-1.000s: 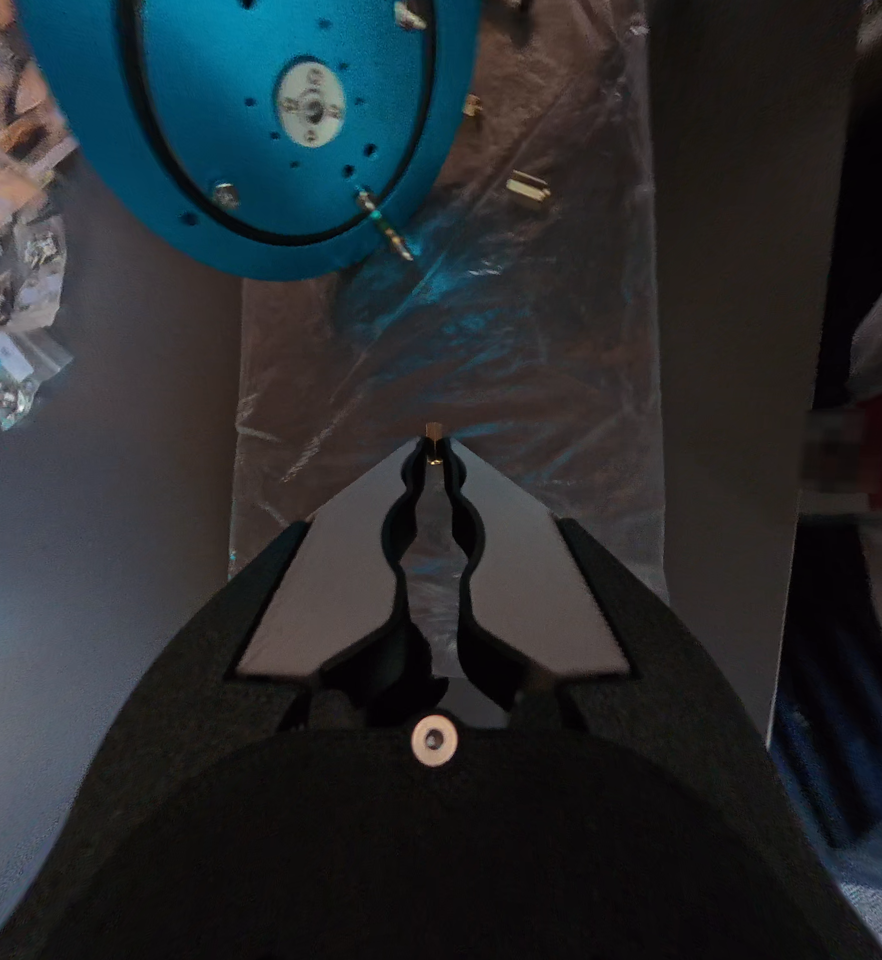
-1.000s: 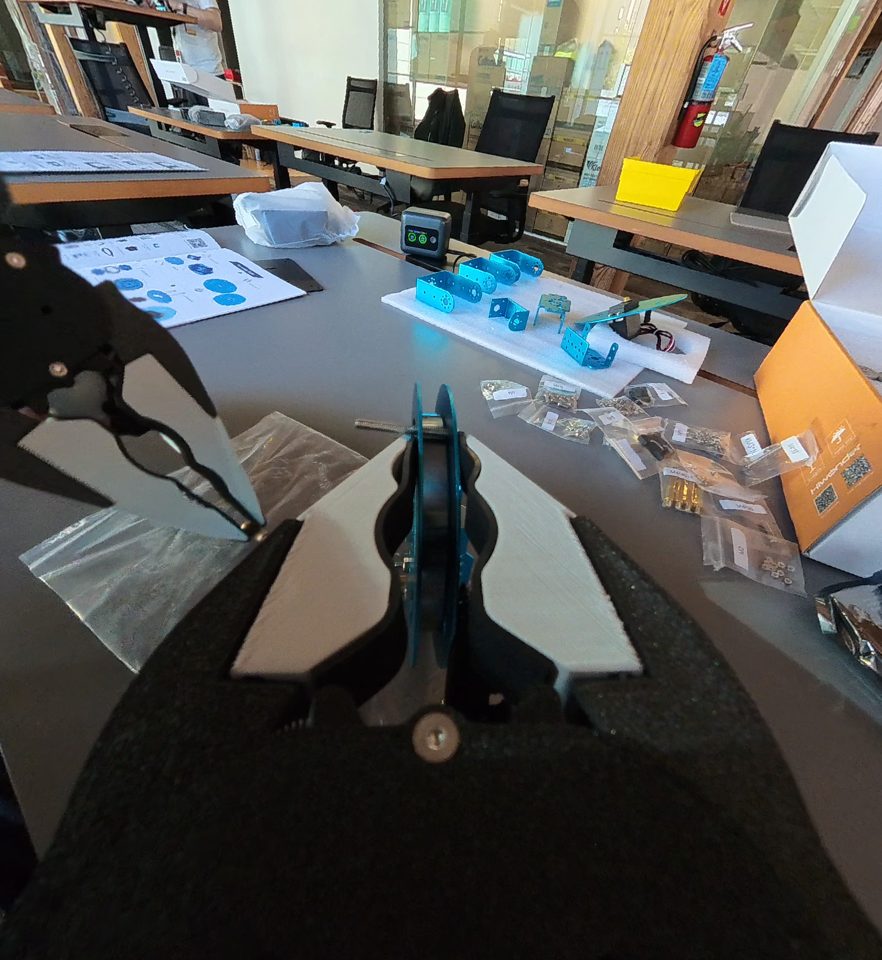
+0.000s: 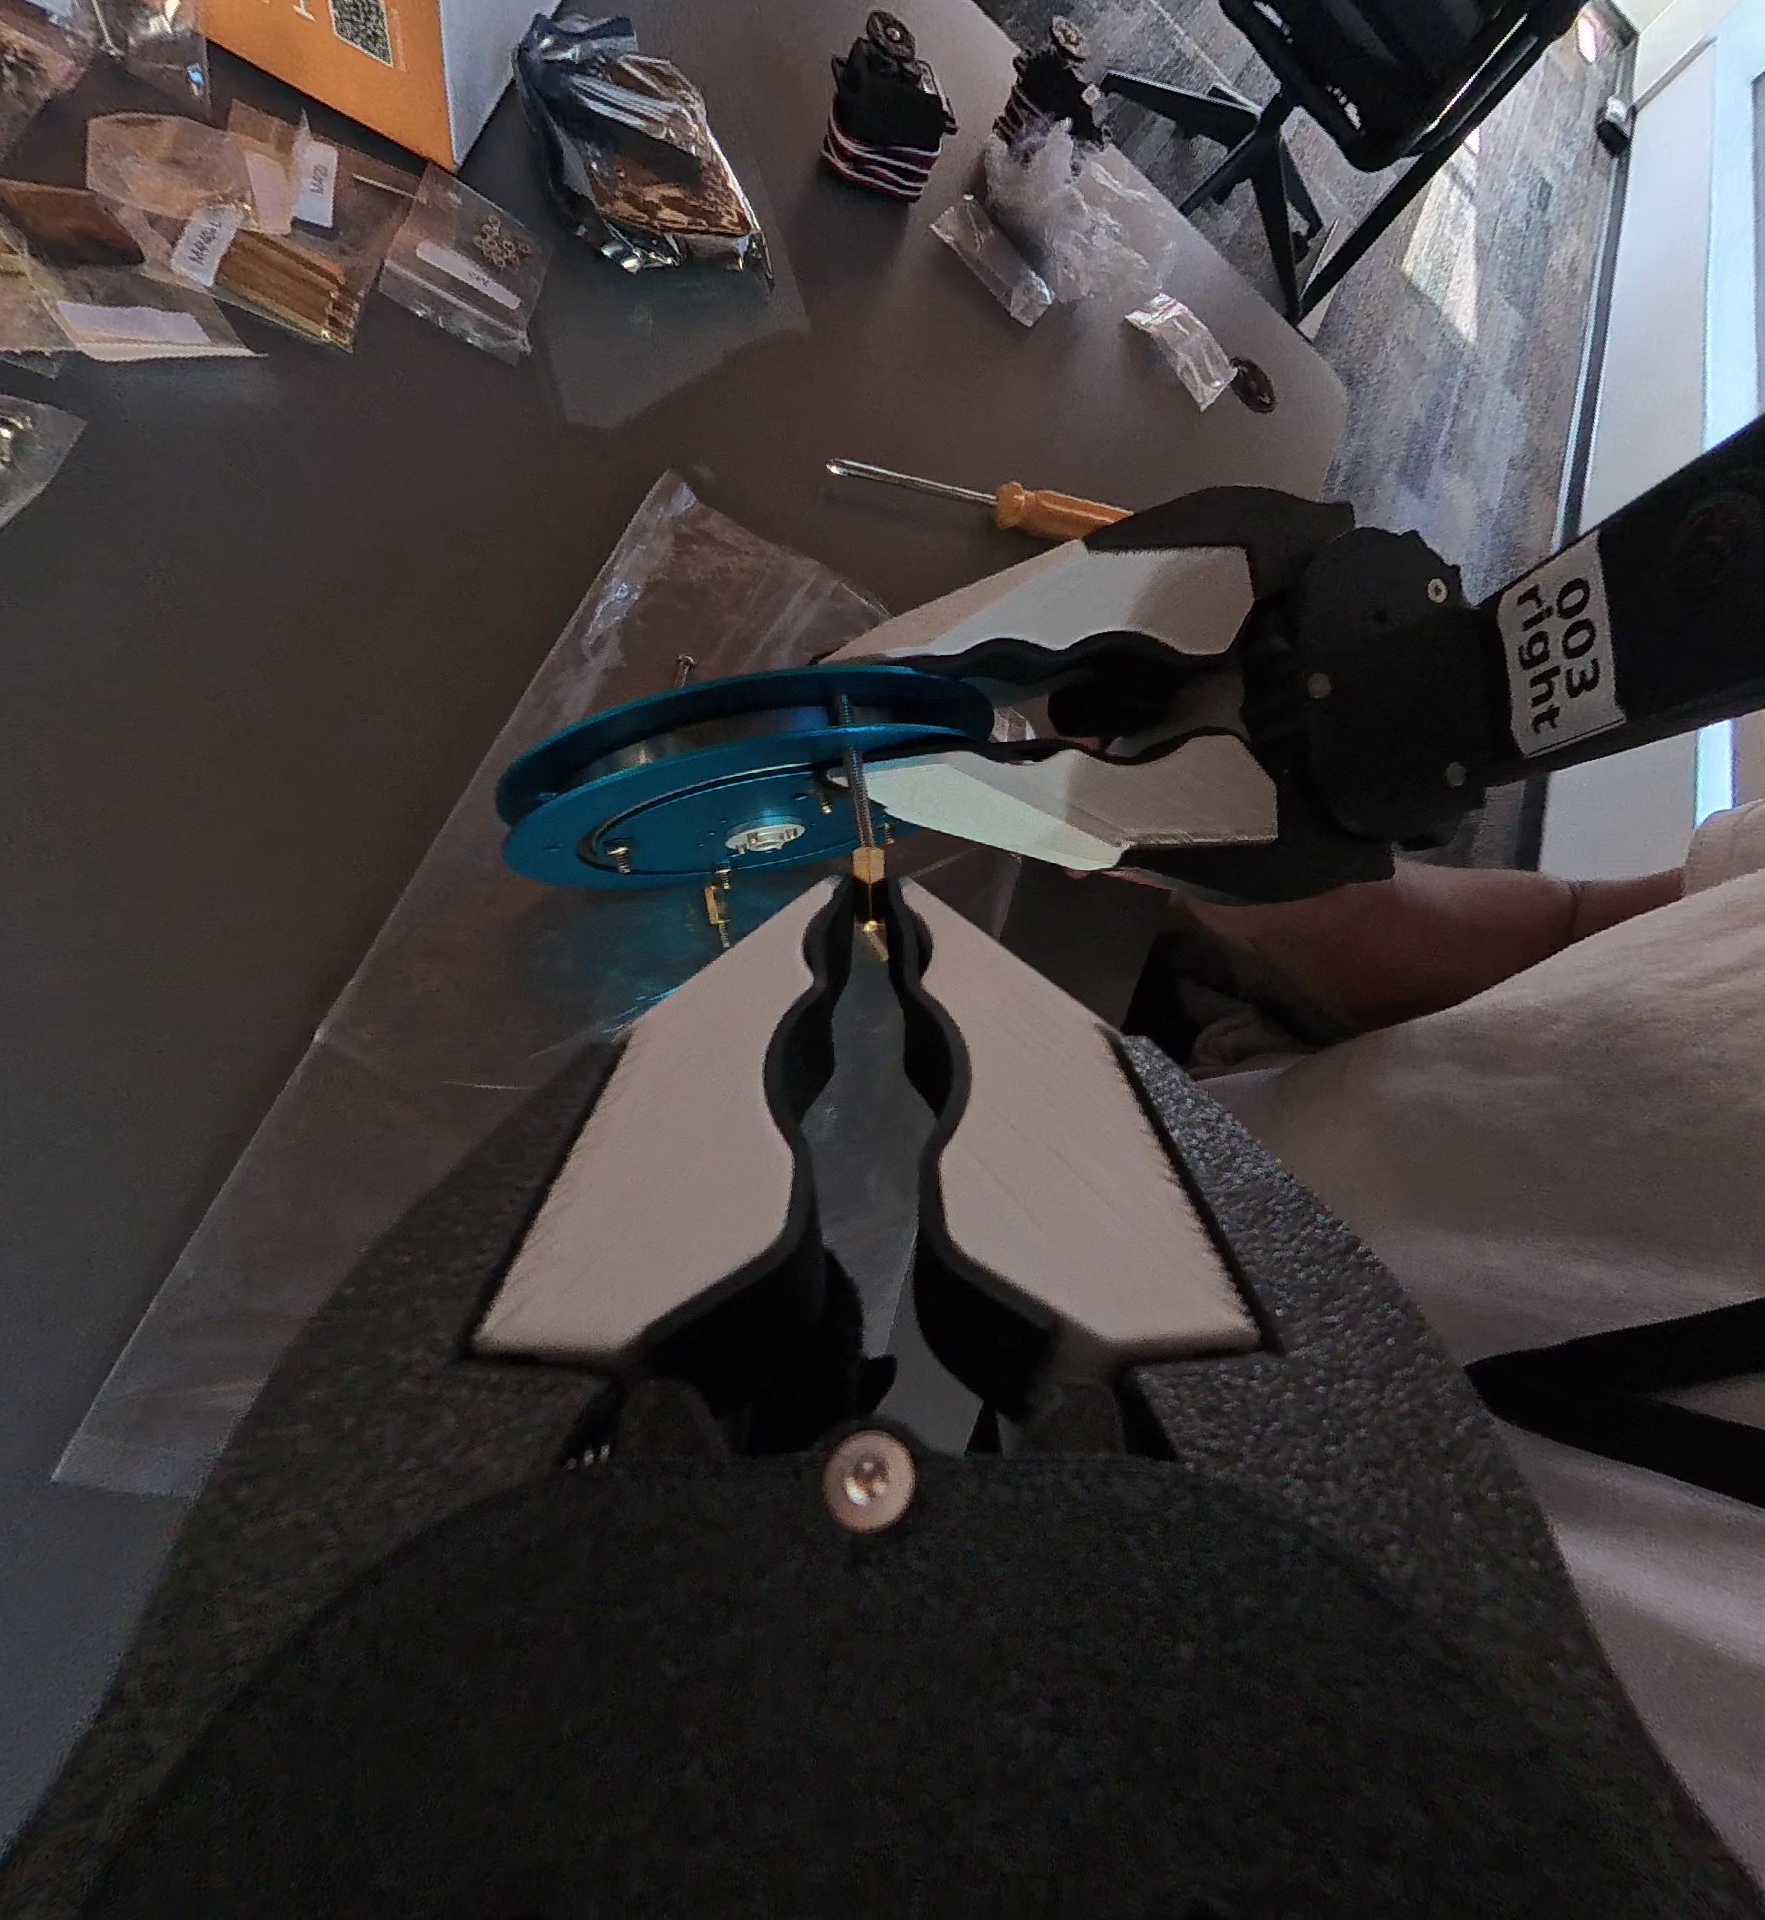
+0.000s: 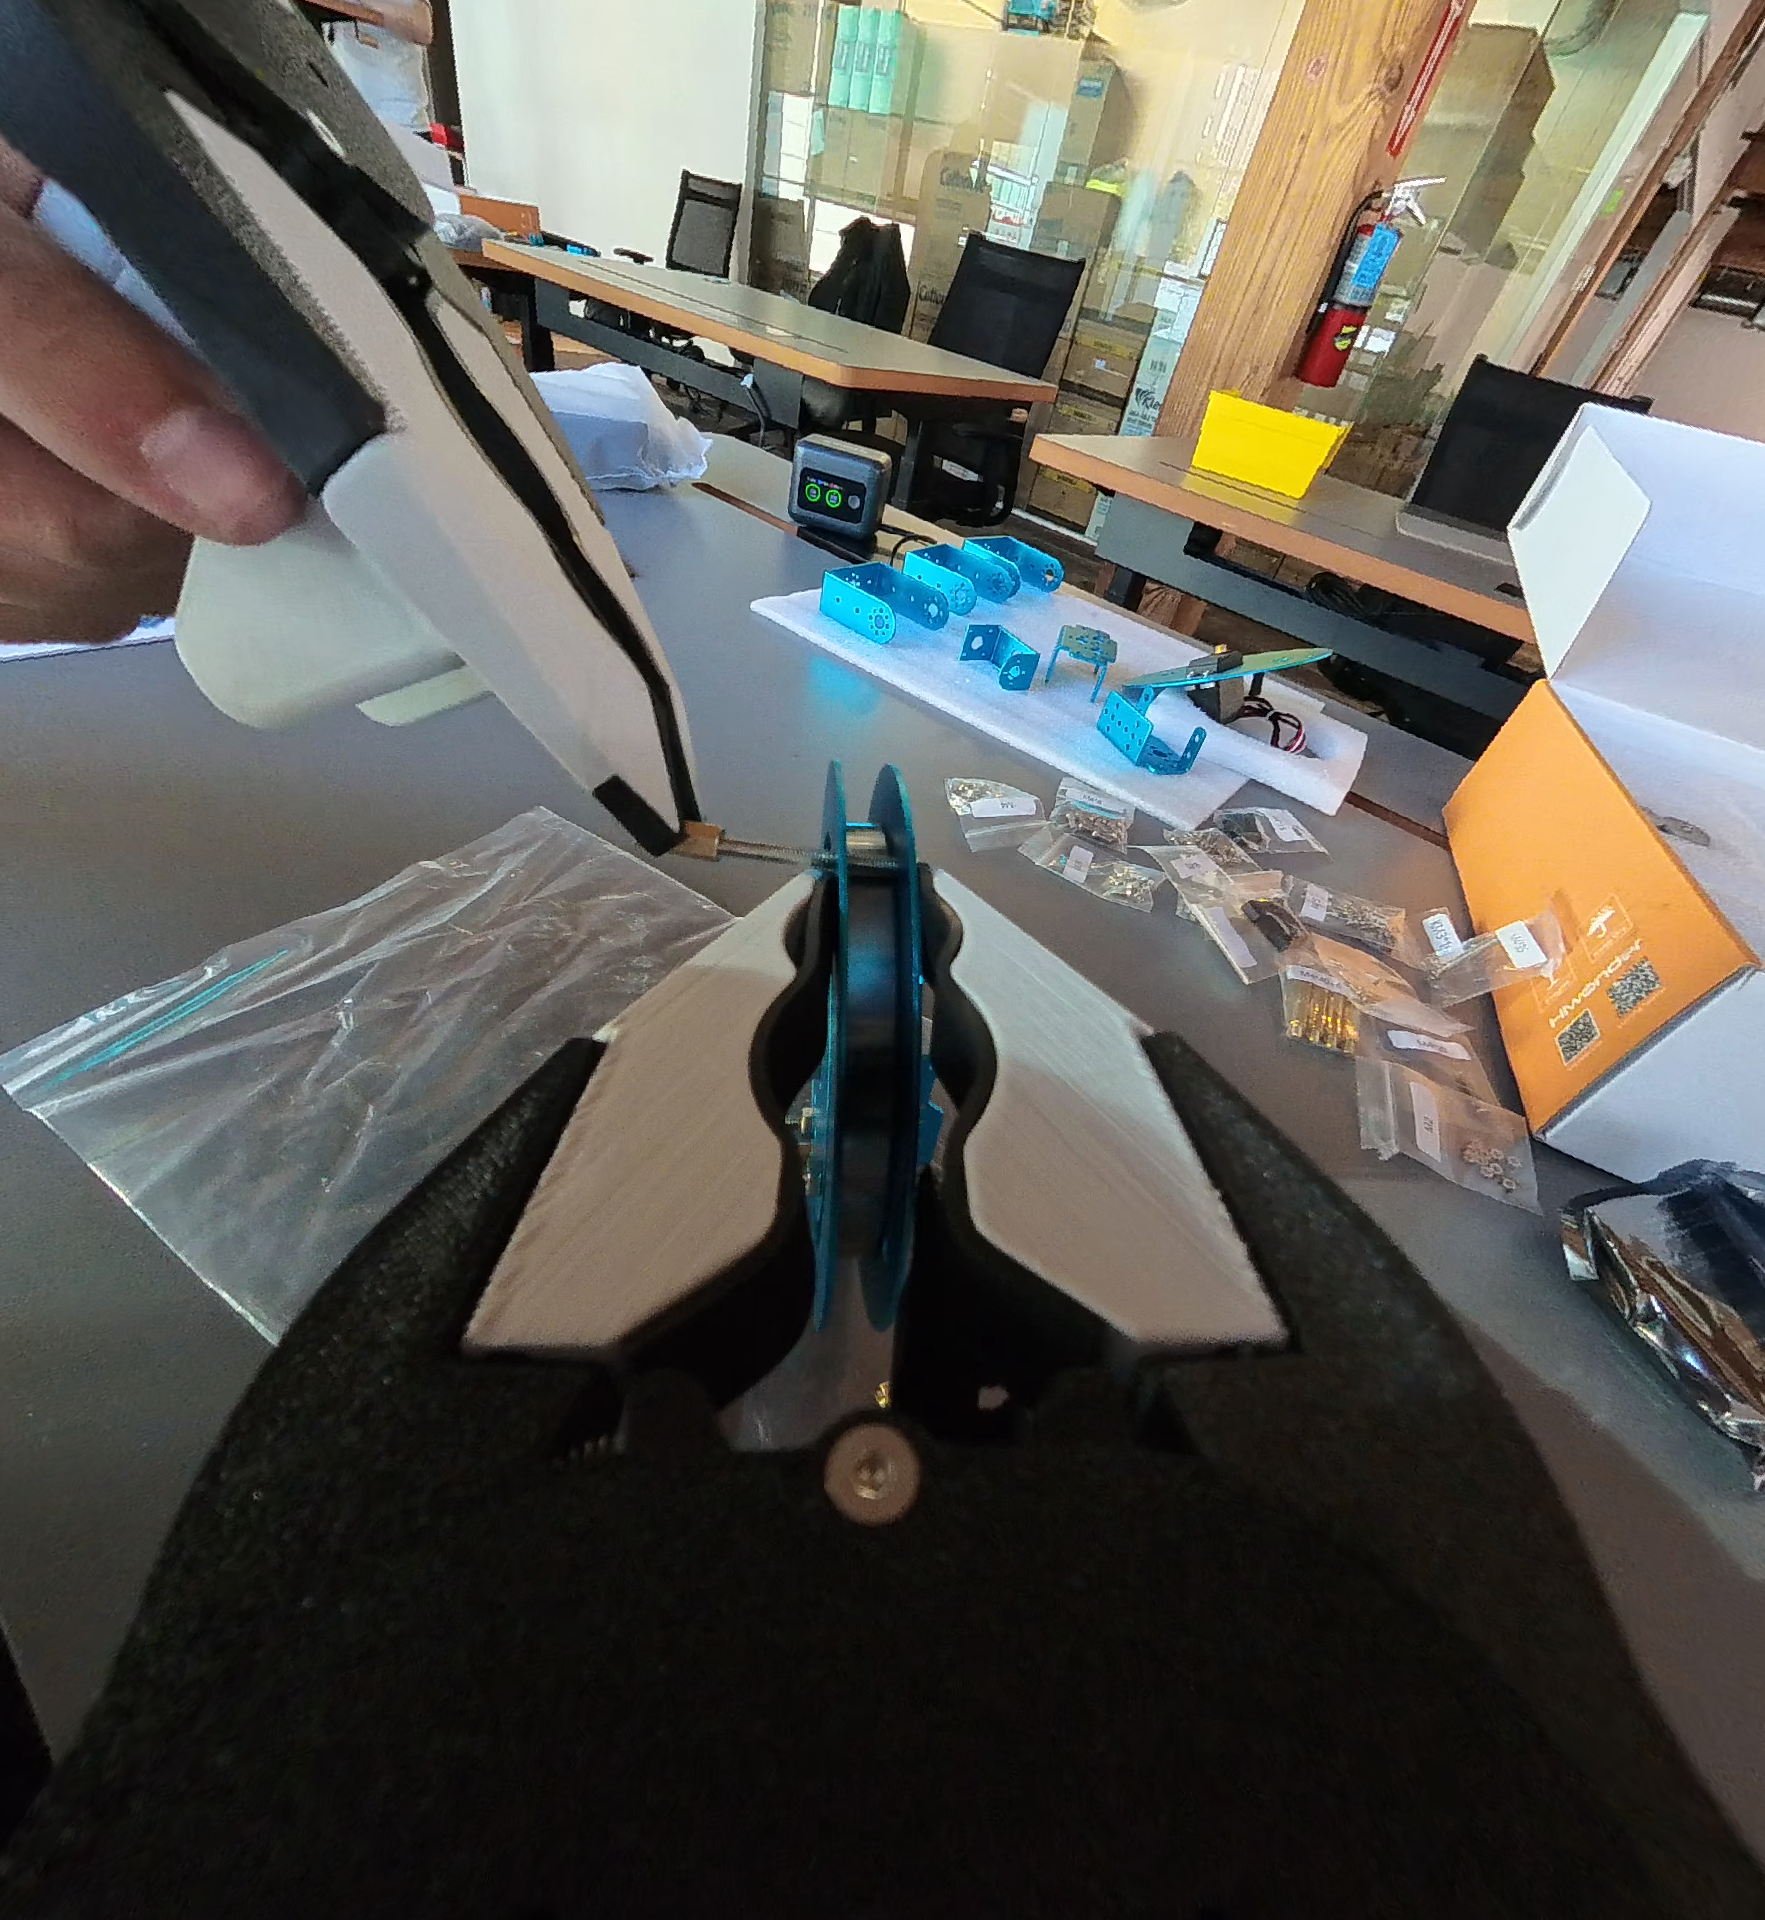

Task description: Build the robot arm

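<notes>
Left gripper, as I steer it, pinches a small brass standoff at its very fingertips; a second ago it hung over the clear plastic bag with the blue disc assembly well ahead, whereas now the standoff meets the tip of the threaded screw that passes through both discs. Right gripper clamps the two blue discs by their rim, edge-on between its fingers, as it did before, holding them above the bag. In the right wrist view the left gripper comes in from upper left, a hand around its body. Open grey table lies to the left of the bag. To the right, small parts bags crowd up to the orange-and-white box. An orange-handled screwdriver lies just beyond the bag's far edge.
</notes>
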`<state>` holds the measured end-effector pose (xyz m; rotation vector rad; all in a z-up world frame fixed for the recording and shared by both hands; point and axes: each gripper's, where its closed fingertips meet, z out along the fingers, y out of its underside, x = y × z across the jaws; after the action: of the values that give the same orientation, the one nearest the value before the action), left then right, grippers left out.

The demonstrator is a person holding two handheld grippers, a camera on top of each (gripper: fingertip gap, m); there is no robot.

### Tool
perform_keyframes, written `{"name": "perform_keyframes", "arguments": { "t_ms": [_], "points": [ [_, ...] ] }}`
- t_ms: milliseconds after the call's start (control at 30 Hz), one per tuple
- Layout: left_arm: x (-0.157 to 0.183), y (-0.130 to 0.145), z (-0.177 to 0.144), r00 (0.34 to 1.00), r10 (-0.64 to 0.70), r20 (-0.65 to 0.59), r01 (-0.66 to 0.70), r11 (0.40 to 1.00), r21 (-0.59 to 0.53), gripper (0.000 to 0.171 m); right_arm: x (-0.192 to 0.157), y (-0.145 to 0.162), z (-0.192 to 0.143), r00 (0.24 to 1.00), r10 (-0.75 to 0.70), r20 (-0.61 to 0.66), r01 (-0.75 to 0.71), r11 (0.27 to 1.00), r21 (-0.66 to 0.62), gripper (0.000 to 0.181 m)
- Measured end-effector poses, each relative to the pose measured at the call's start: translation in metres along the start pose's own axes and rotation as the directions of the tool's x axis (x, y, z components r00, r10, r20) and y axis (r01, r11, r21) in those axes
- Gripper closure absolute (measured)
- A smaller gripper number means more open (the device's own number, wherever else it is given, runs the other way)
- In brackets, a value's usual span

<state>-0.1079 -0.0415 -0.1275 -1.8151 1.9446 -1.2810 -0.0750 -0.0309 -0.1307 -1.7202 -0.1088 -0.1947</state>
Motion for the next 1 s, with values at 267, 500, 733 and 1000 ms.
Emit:
{"name": "perform_keyframes", "arguments": {
  "t_ms": [267,500,733,1000],
  "points": [
    [0.0008,-0.0005,0.0001,0.969,-0.181,-0.170,0.186,0.983,0.014,0.167,0.0002,0.0003,-0.0007,1.000,0.003,0.002,-0.003,1.000,0.001,0.167],
    [0.0010,-0.0008,-0.0004,0.881,-0.342,-0.327,0.361,0.932,-0.003,0.167,0.0002,0.0002,-0.0007,1.000,0.003,0.006,-0.003,1.000,0.002,0.167],
    [0.0012,-0.0020,-0.0006,0.750,-0.464,-0.471,0.502,0.863,-0.049,0.168,0.0012,0.0004,-0.0010,1.000,-0.006,0.003,0.006,1.000,0.002,0.167],
    [0.0013,-0.0042,-0.0004,0.562,-0.570,-0.600,0.642,0.757,-0.119,0.167,0.0030,0.0007,-0.0010,1.000,-0.003,0.006,0.003,1.000,0.003,0.167]
  ]
}}
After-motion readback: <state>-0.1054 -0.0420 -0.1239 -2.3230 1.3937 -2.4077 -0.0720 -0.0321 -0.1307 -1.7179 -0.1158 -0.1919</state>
